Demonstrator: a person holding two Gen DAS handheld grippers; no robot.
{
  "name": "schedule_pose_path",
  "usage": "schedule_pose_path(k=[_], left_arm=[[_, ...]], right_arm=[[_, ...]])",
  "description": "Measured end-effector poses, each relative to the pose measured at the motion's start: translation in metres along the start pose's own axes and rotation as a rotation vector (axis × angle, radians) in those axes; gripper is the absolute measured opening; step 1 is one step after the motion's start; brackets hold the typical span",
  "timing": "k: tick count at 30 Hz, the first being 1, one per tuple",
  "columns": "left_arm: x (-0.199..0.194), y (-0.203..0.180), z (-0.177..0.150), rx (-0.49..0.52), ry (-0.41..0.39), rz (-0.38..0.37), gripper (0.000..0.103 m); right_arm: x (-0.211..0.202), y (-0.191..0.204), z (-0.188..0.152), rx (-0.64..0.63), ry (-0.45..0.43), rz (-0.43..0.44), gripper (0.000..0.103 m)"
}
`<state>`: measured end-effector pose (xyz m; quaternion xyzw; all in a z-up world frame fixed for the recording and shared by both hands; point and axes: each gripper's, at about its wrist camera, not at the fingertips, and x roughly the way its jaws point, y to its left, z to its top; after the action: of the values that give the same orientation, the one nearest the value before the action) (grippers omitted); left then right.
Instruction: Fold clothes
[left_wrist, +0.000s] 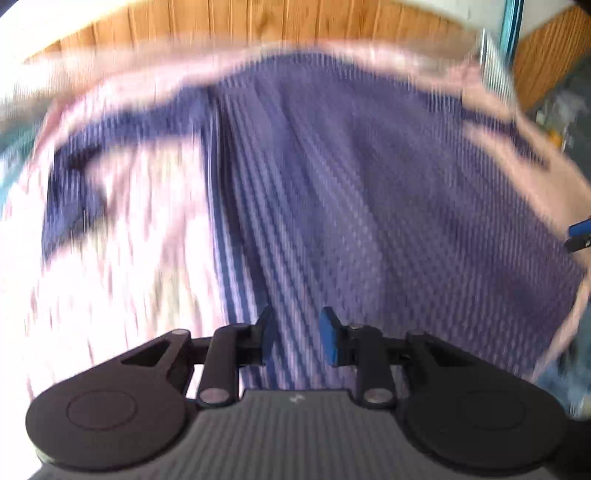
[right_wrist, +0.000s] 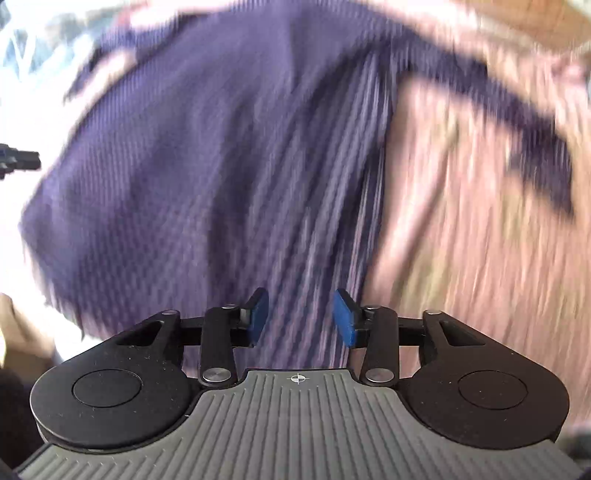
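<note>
garment: dark purple top (left_wrist: 369, 192) spread on pink surface (right_wrist: 480, 258), pics blurred
left tool (left_wrist: 297, 341): narrow gap, fabric between, grip unclear
right tool (right_wrist: 300, 317): same
tip: keep both edges level, cloth taut

A wall of orange-brown vertical wood panelling (left_wrist: 236, 22) rises behind a pale pink patterned surface (left_wrist: 122, 280), heavily blurred in both views. Right of the panelling stands a teal upright post (left_wrist: 512, 26), with more panelling beyond it. Bright daylight washes out the surface's near-left side.
</note>
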<state>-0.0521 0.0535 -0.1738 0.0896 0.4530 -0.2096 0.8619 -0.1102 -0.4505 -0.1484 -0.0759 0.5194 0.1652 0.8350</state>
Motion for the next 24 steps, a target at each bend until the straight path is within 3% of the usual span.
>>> schedule_pose_path(k=[2, 3, 6, 8, 11, 12, 15, 17, 19, 24], left_arm=[[0.012, 0.006, 0.041, -0.001, -0.036, 0.001, 0.041], [0.019, 0.009, 0.045, -0.006, -0.019, 0.012, 0.047], [0.042, 0.02, 0.057, -0.02, 0.03, 0.044, 0.051], [0.057, 0.027, 0.064, -0.03, 0.063, 0.065, 0.049], [0.079, 0.037, 0.076, -0.045, 0.113, 0.098, 0.042], [0.087, 0.041, 0.08, -0.05, 0.13, 0.108, 0.046], [0.109, 0.052, 0.092, -0.064, 0.179, 0.14, 0.047], [0.124, 0.059, 0.099, -0.074, 0.212, 0.162, 0.048], [0.122, 0.064, 0.112, -0.1, 0.202, 0.171, 0.044], [0.123, 0.072, 0.175, -0.228, 0.064, 0.112, 0.046]], right_arm=[[0.01, -0.005, 0.052, -0.039, -0.066, -0.001, 0.055], [0.021, -0.008, 0.079, -0.058, -0.093, -0.007, 0.062], [0.076, -0.026, 0.159, -0.103, -0.143, -0.045, 0.062], [0.116, -0.034, 0.193, -0.121, -0.137, -0.051, 0.06], [0.158, -0.058, 0.201, -0.139, -0.043, -0.009, 0.049], [0.164, -0.067, 0.197, -0.157, -0.024, 0.016, 0.048], [0.15, -0.096, 0.178, -0.201, -0.004, 0.039, 0.049], [0.143, -0.109, 0.176, -0.209, 0.058, 0.041, 0.056], [0.137, -0.117, 0.181, -0.215, 0.12, 0.039, 0.053], [0.135, -0.115, 0.257, -0.223, -0.054, 0.008, 0.052]])
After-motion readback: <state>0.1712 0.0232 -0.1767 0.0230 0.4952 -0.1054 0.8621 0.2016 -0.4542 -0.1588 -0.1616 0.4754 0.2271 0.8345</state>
